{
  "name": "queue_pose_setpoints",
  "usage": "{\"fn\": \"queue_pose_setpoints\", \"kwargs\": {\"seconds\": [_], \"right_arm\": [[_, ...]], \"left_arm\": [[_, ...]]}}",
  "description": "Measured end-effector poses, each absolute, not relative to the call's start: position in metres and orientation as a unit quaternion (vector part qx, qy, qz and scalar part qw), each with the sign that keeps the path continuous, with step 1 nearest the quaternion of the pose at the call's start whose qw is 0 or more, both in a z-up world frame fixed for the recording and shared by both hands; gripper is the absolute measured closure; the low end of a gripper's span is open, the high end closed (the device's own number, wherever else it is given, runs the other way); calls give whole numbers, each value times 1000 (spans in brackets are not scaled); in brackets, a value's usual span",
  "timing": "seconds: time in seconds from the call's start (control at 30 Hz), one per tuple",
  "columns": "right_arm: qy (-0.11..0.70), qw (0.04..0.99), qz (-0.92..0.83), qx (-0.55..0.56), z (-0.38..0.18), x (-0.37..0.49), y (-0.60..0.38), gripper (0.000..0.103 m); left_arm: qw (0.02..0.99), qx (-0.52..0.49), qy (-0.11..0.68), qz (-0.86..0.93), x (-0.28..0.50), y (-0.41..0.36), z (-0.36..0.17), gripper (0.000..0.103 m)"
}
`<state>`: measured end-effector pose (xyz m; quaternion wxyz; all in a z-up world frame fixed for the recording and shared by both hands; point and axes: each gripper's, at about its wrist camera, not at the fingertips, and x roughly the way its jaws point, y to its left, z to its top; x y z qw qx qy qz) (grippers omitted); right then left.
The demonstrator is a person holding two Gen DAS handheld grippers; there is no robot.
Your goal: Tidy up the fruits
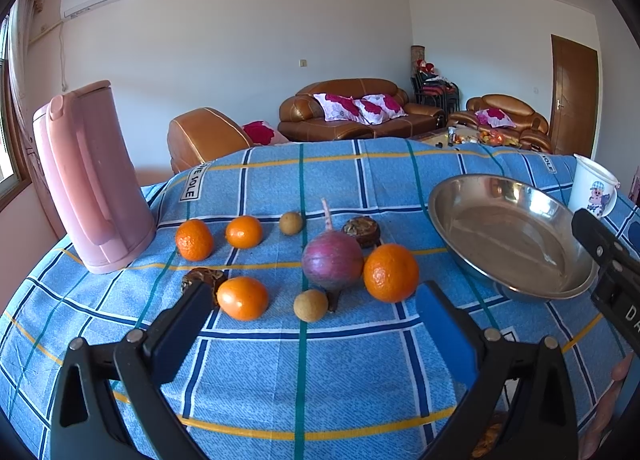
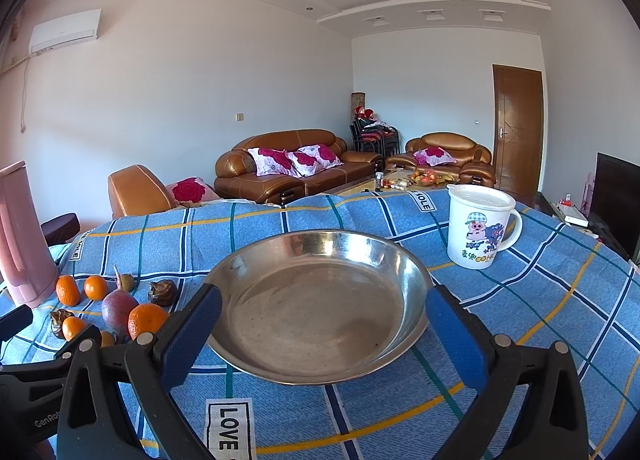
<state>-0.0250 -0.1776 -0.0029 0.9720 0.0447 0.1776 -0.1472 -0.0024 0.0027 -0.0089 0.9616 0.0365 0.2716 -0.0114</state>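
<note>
Both tools, left tool (image 1: 312,312) and right tool (image 2: 324,318), are hanging released; I'm probably risking rolling the mid-frame oranges (image 1: 391,272) off the desk (image 1: 360,372).

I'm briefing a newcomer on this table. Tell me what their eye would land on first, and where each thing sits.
The empty steel bowl dominates, right in front of the open right gripper. Left of it, bright oranges cluster around a purple round fruit on the blue plaid cloth. A tall pink kettle stands at far left.

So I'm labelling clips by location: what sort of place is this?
Most likely a home living room: brown leather sofas with floral cushions, a wall air conditioner, and a cloth-covered table.
</note>
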Motion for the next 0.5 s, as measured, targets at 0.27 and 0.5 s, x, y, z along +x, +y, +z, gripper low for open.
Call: {"fn": "queue_pose_setpoints", "kwargs": {"seconds": [0.27, 0.5], "right_arm": [[184, 972, -136, 57, -3, -25, -183, 1], [272, 954, -62, 111, -19, -22, -194, 3]], "left_arm": [[962, 48, 270, -2, -2, 9, -8, 0], [955, 31, 293, 22, 5, 42, -10, 0]]}}
